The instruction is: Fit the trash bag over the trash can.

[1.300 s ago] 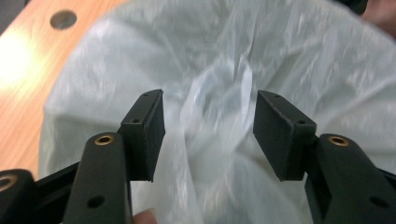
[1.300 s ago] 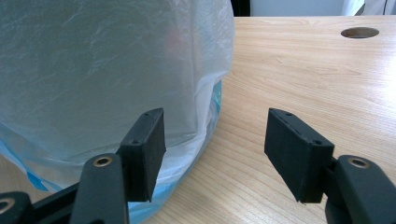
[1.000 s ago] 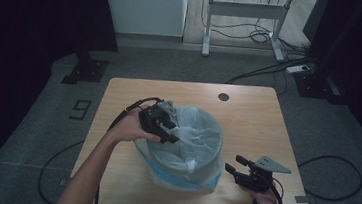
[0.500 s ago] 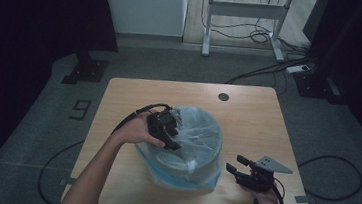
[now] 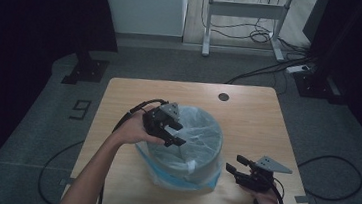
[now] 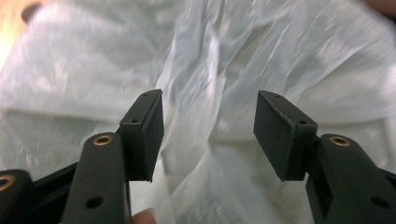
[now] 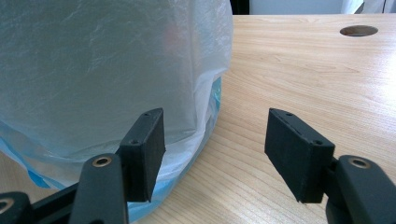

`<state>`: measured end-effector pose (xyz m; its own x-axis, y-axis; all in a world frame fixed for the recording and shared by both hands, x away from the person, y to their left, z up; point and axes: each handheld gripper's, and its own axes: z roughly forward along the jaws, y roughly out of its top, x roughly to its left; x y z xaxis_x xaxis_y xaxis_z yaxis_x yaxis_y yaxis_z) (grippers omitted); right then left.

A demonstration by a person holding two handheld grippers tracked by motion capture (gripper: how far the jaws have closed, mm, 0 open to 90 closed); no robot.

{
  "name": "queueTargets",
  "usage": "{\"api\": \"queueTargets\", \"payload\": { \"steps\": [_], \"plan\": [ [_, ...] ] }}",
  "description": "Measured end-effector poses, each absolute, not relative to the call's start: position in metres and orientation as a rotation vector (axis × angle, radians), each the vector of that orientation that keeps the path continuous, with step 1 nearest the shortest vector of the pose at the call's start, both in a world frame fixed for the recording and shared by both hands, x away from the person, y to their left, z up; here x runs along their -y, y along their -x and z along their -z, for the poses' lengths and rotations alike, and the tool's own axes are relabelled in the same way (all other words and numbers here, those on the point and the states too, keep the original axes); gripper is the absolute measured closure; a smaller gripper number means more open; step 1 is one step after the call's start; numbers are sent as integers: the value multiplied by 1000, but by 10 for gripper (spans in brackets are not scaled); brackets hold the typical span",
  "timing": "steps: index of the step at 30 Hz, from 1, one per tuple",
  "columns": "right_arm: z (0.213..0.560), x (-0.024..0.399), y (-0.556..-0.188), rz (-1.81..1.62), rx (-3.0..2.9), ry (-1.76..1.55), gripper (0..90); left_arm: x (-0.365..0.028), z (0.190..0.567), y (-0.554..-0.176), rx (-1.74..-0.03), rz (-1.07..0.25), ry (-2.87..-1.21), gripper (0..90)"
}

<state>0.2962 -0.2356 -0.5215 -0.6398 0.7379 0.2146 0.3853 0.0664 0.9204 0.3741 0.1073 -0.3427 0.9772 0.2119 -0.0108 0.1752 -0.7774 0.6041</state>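
A round bin lined with a thin translucent bag point(image 5: 196, 133) stands on the wooden table point(image 5: 257, 119); a blue bag edge point(image 5: 181, 180) bunches at its base. My left gripper point(image 5: 180, 135) hovers over the bin's left rim and points into the bag. Its jaws have just been opening, and a loose fold of the bag point(image 6: 196, 70) runs between them without being pressed by my left gripper point(image 6: 209, 135). My right gripper point(image 5: 234, 164) rests low at the bin's front right, open. The bag's side point(image 7: 102, 70) is just left of my right gripper point(image 7: 215, 149), which holds nothing.
A round cable hole point(image 5: 223, 96) sits near the table's far edge and also appears far right as the hole point(image 7: 358, 31). Bare wood point(image 7: 289, 70) stretches right of the bin. Cables and a desk frame point(image 5: 248, 10) lie on the floor beyond.
My left gripper has edged slightly right over the bin's rim, and the bag film under it has shifted. The right gripper has stayed where it was.
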Motion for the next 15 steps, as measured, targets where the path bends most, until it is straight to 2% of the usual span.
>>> {"api": "queueTargets", "payload": {
  "steps": [7, 15],
  "plan": [
    [522, 235, -296, -1596, -2040, -1125, 372, -95, 339, -371, -239, -67, -2432, 423],
    [521, 238, -296, -1598, -2033, -1127, 371, -67, 348, -369, -177, -24, -2509, 421]
  ]
}}
